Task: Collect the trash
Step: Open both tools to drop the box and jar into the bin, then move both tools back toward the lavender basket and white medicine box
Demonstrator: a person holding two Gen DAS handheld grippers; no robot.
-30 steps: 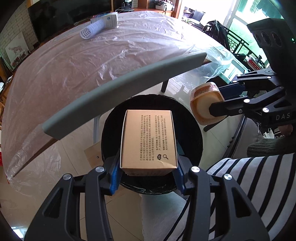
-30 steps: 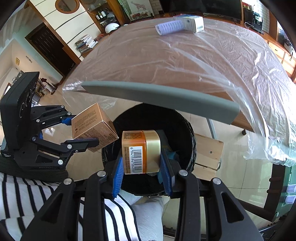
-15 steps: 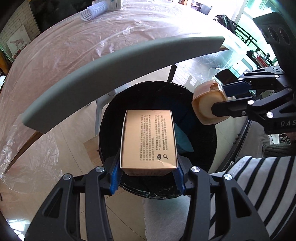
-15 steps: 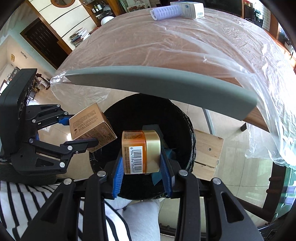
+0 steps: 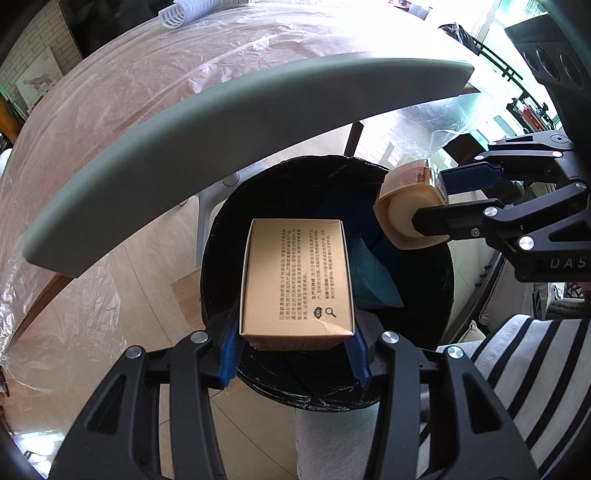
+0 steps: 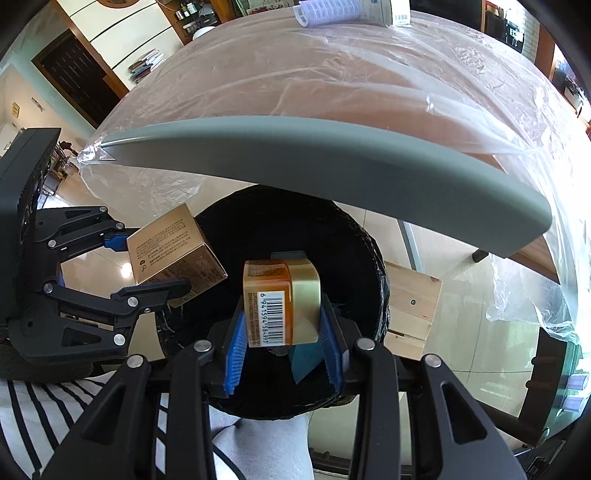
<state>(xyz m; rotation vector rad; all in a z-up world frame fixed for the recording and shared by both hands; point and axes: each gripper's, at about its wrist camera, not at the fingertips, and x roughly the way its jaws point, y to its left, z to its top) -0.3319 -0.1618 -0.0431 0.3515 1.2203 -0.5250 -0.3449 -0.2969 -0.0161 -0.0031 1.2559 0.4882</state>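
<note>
Both loads have sunk closer over the black bin point(image 5: 436, 280) — left gripper point(image 5: 295, 354) clamps the box point(image 5: 297, 273), right gripper point(image 6: 282, 354) the jar point(image 6: 282, 295); release seems imminent.

Plastic-covered wooden table point(image 6: 332, 85), glossy tiled floor point(image 5: 122, 295), bright window point(image 5: 491, 22), bookshelf point(image 6: 144, 66)

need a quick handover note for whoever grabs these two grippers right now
Left gripper: shut on the tan cardboard box with black print, held over the round black-lined trash bin.
Right gripper: shut on the amber jar with gold lid and barcode label, also over the bin.
Done: both items carried to the bin; blue packaging already lies inside.
Left: release both, then fetch the white ribbed cylinder and white carton lying on the plastic-covered table.
</note>
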